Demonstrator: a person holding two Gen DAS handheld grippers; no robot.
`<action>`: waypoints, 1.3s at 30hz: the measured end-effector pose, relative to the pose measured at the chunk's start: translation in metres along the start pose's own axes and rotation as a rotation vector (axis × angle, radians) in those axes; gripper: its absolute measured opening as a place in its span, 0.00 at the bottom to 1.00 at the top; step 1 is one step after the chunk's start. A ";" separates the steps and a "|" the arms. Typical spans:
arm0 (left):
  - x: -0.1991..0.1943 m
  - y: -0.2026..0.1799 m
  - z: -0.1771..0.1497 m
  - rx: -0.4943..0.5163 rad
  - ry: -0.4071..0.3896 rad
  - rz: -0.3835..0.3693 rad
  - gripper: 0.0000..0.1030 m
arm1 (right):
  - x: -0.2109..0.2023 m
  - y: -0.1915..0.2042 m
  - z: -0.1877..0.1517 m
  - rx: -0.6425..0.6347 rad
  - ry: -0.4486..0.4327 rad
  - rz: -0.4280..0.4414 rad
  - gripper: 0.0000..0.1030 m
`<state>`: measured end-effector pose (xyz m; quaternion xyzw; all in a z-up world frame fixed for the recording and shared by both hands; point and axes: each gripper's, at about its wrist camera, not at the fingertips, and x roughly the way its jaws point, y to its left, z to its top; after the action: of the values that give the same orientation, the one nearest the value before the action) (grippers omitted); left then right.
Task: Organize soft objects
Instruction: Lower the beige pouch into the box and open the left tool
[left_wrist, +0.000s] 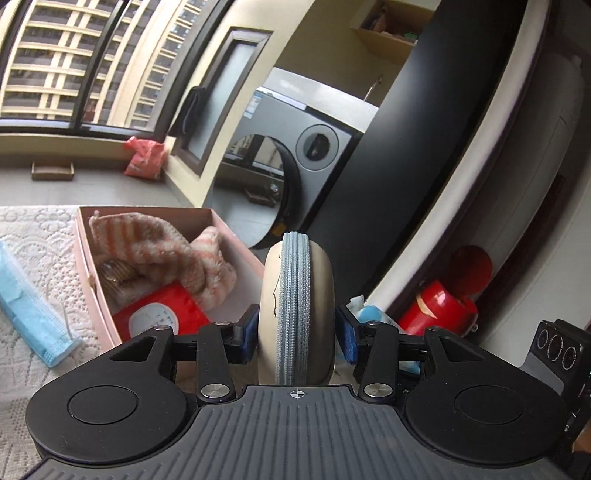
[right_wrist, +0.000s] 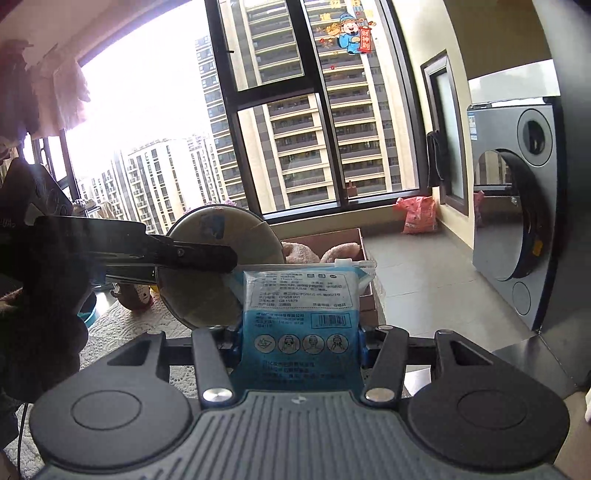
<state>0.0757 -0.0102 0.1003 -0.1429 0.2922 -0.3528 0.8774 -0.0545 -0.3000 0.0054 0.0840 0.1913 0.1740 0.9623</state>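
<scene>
- The left gripper (left_wrist: 296, 330) clamps a round beige pouch (left_wrist: 295, 306) with a grey zip, held on edge beside the pink box (left_wrist: 92, 295).
- The right gripper (right_wrist: 301, 345) squeezes a blue packet of masks (right_wrist: 301, 317), upright, before that box.

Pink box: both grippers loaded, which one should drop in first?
Probably left. The left gripper holds the round zip case right beside the pink box, whose open top is close by. The right gripper holds the mask pack, with the case between it and the box.
</scene>
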 end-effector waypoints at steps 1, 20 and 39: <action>0.006 0.003 0.006 -0.030 0.007 -0.025 0.45 | 0.000 -0.004 0.001 0.002 -0.006 -0.011 0.50; 0.048 0.082 0.048 -0.316 -0.043 0.142 0.44 | 0.012 -0.017 -0.035 -0.004 0.130 0.027 0.50; 0.021 0.072 0.018 -0.189 -0.040 0.248 0.21 | 0.030 -0.006 -0.042 0.009 0.180 0.033 0.51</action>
<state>0.1374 0.0266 0.0733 -0.1947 0.3218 -0.2099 0.9025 -0.0433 -0.2910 -0.0444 0.0756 0.2766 0.1960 0.9378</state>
